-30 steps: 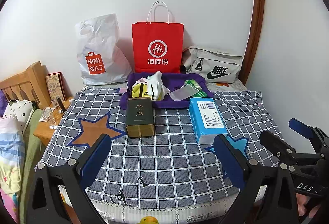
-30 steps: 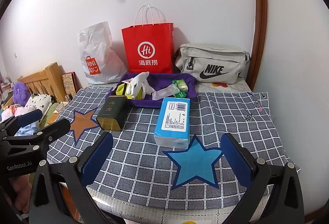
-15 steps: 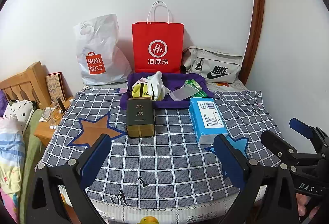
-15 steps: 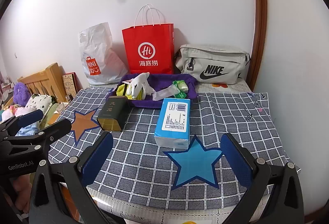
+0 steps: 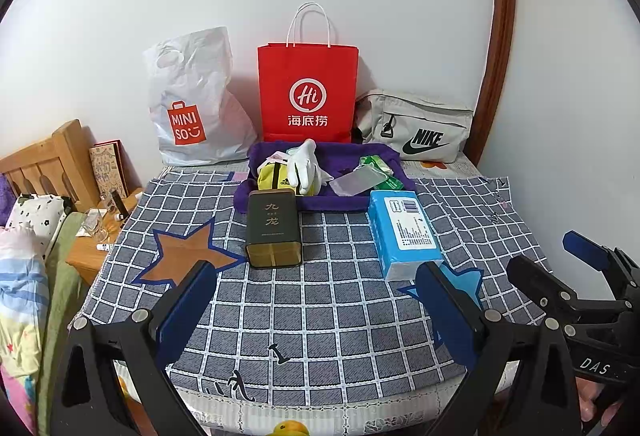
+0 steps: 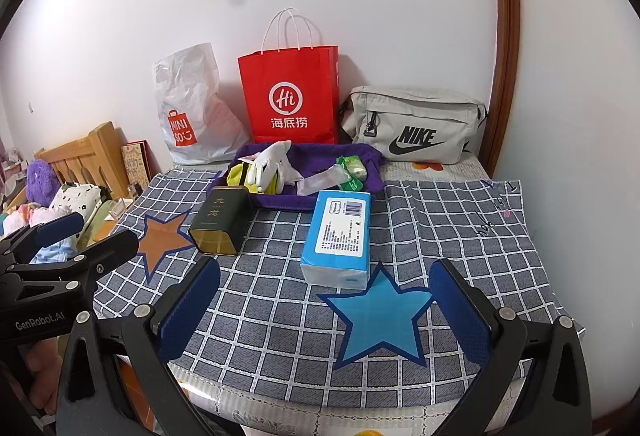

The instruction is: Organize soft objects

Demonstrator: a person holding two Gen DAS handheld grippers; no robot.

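Checked grey-blue cloth covers the table [image 5: 320, 316], and both tools hang back at its near edge, neither touching anything. Starting at the left, the left tool [image 5: 316, 310] has its jaws spread wide and empty. Ahead of it a dark tea tin [image 5: 273, 228] lies on its side, its far end touching the front wall of the purple tray [image 5: 320, 203]. Inside the tray, from left to right, sit a yellow pouch [image 5: 274, 176], a white glove [image 5: 305, 166] draped over it, a clear plastic packet [image 5: 356, 180] and green packets [image 5: 376, 165]. Just right of the tin lies the blue tissue pack [image 6: 339, 236], its far end touching the tray's front right corner. Furthest right, the right tool [image 6: 325, 310] is likewise wide open with nothing between its pads, lined up roughly with the tissue pack.

The tissue pack looks like the one soft thing not yet in the tray, so it is probably next. It will squash under a hard pinch and could slip or sag if gripped near one end. The tray is already crowded; dropping the pack in carelessly may push the glove or packets over the low fabric wall. The hard tin beside it could be knocked if the left tool swings across.
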